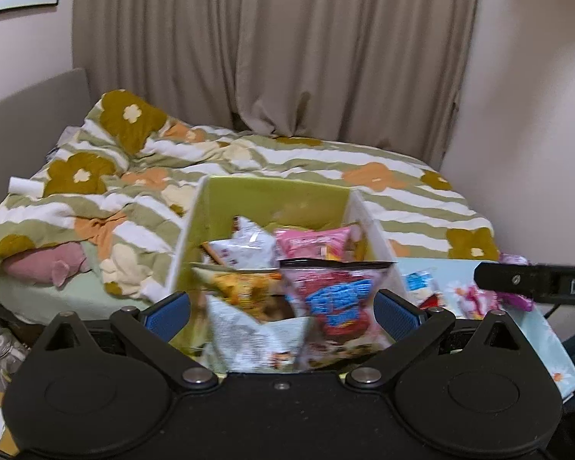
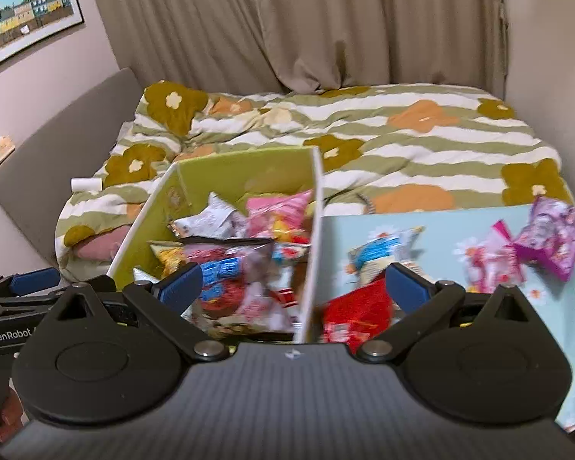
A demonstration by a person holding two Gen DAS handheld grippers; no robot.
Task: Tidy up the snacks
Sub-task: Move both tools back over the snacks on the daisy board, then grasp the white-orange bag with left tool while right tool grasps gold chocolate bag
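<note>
A green-lined box (image 1: 272, 195) (image 2: 241, 170) holds several snack packets, among them a red and blue packet (image 1: 337, 303) (image 2: 218, 280), a pink packet (image 1: 314, 243) (image 2: 276, 212) and a white packet (image 1: 249, 247). My left gripper (image 1: 281, 306) is open and empty above the box's near end. My right gripper (image 2: 293, 287) is open and empty, straddling the box's right wall. A light blue floral board (image 2: 460, 230) (image 1: 456, 268) to the right carries loose packets: a red one (image 2: 358, 310), a blue and white one (image 2: 383, 253), a pink one (image 2: 490, 264) and a purple one (image 2: 552, 241).
Behind lies a bed with a flowered striped duvet (image 2: 402, 142) (image 1: 249, 161), a grey headboard (image 2: 57, 145) and beige curtains (image 1: 272, 46). A pink plush (image 1: 46, 264) lies at the bed's left. The left gripper (image 2: 27, 291) shows at the right wrist view's left edge.
</note>
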